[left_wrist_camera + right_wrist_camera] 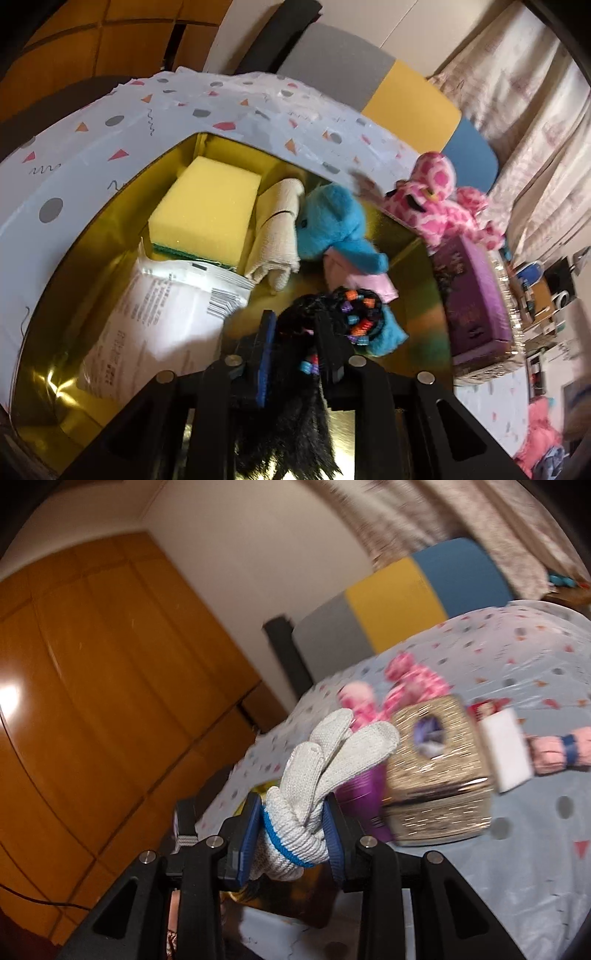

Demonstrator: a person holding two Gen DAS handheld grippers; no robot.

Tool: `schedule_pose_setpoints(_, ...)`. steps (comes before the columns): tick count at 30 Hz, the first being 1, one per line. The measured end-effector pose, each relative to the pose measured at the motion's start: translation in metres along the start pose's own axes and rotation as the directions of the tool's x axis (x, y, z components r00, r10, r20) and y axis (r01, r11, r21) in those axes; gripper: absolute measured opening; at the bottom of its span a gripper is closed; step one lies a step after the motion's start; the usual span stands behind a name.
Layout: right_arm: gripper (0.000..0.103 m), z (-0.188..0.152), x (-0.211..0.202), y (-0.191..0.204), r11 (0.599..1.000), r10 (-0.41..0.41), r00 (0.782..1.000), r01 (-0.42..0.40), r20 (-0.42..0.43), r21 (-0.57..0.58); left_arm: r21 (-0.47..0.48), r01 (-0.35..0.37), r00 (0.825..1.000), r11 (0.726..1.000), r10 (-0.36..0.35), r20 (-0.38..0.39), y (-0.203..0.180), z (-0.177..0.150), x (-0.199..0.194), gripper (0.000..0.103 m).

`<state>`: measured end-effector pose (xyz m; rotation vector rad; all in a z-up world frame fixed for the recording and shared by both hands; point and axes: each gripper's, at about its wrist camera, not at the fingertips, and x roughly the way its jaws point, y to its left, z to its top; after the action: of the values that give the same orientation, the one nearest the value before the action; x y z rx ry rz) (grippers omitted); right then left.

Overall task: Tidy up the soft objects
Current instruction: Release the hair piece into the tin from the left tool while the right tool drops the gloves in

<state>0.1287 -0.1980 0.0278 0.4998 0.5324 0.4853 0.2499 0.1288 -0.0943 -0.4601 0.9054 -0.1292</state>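
Patterned cloth [155,110] covers the table where a gold-lined box [417,295] sits open. Nearest, the left gripper [299,325] hangs over the box, a black furry toy [332,314] with bright beads between its slightly parted jaws; whether the pads press it I cannot tell. Past it lie a white packet [162,306], yellow sponge [207,210], rolled beige cloth [277,229] and blue plush [332,221]. A pink giraffe [439,199] slumps at the rim. The right gripper [291,823] pinches a white knit glove [321,775] with blue cuff band, held up above the table.
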Motion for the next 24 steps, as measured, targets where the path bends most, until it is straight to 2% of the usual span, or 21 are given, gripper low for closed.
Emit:
schedule_pose_setpoints(2,0.033,-0.004,0.028,0.016,1.0,0.002,0.998,-0.004,-0.066,-0.03,0.006,0.007,1.0,1.0,-0.008,0.017,-0.002,-0.004,-0.008,0.064)
schedule_pose_setpoints(5,0.033,-0.007,0.059,0.028,0.997,-0.012,0.992,0.002,-0.129,-0.08,0.052,-0.006,0.999,0.999,0.003,0.049,-0.009,-0.011,-0.022,0.069)
schedule_pose_setpoints(8,0.033,-0.011,0.093,0.039,0.988,-0.075,0.977,0.045,-0.198,-0.15,0.115,-0.033,0.997,0.993,0.024,0.079,-0.017,-0.017,-0.036,0.071)
schedule_pose_setpoints(9,0.033,-0.011,0.101,0.04,0.984,-0.094,0.972,0.058,-0.213,-0.17,0.128,-0.039,0.996,0.991,0.029,0.085,-0.018,-0.018,-0.04,0.073)
schedule_pose_setpoints(10,0.033,-0.012,0.11,0.042,0.978,-0.119,0.967,0.076,-0.227,-0.192,0.137,-0.048,0.995,0.989,0.035,0.095,-0.018,-0.02,-0.044,0.08)
schedule_pose_setpoints(11,0.033,-0.013,0.122,0.043,0.972,-0.146,0.958,0.092,-0.246,-0.217,0.142,-0.066,0.992,0.988,0.05,0.112,-0.017,-0.021,-0.051,0.085)
schedule_pose_setpoints(17,0.033,-0.009,0.176,0.046,0.924,-0.293,0.908,0.188,-0.3,-0.333,0.152,-0.128,0.978,0.98,0.099,0.185,0.0,-0.026,-0.07,0.093)
schedule_pose_setpoints(19,0.033,-0.005,0.191,0.047,0.9,-0.345,0.888,0.22,-0.304,-0.376,0.144,-0.141,0.976,0.979,0.113,0.188,0.007,-0.026,-0.072,0.093)
schedule_pose_setpoints(22,0.033,-0.006,0.217,0.057,0.81,-0.467,0.838,0.276,-0.284,-0.518,0.112,-0.141,0.975,0.984,0.119,0.188,0.017,-0.028,-0.076,0.1)
schedule_pose_setpoints(23,0.034,-0.009,0.231,0.059,0.751,-0.54,0.796,0.311,-0.272,-0.582,0.099,-0.141,0.975,0.985,0.121,0.185,0.021,-0.028,-0.077,0.1)
schedule_pose_setpoints(24,0.035,-0.01,0.242,0.057,0.721,-0.577,0.772,0.328,-0.267,-0.611,0.086,-0.145,0.975,0.986,0.128,0.184,0.023,-0.029,-0.078,0.1)
